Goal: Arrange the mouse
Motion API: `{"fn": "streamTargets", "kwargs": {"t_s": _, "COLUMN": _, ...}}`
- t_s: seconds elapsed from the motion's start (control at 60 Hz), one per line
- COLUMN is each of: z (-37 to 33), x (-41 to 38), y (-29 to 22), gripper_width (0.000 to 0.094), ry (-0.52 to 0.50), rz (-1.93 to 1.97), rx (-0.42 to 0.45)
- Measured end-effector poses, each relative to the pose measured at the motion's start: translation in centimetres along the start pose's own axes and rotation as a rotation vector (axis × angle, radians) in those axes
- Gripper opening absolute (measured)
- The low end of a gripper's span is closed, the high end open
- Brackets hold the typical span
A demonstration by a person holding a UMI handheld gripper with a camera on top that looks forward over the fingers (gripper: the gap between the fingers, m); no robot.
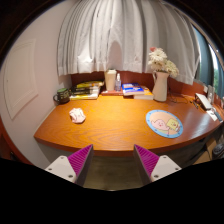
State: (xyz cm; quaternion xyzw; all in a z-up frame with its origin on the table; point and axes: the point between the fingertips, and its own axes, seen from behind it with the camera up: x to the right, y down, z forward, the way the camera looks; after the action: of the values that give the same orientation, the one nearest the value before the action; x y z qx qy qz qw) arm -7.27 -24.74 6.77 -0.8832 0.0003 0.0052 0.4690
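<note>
Wooden table (115, 125) lies ahead; jaws level, spread wide, mouse (77, 115) beyond.

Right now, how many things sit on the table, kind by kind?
Mouse: 1
Mat: 1
Vase of flowers: 1
Book stacks: 2, one and another
Bottle: 1
Total: 6
The tool is open, short of the table.

My view bends hard at the rim, bowing the curved orange-brown wooden table (110, 125). Soft daylight filters through the sheer white curtains (120, 35) behind it, leaving a pale sheen on the tabletop. The room's sides fall dim, and small far objects look soft, perhaps slightly blurred.
</note>
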Motion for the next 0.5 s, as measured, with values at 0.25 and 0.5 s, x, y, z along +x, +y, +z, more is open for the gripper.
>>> {"fn": "streamTargets", "kwargs": {"t_s": 0.25, "z": 7.2, "x": -11.1, "y": 1.0, "gripper_width": 0.0809, "ry": -0.116, "rz": -0.05, "rx": -0.082}}
{"fn": "streamTargets", "kwargs": {"t_s": 0.5, "z": 16.3, "x": -16.3, "y": -2.5, "gripper_width": 0.0814, "ry": -0.12, "rz": -0.056, "rx": -0.121}}
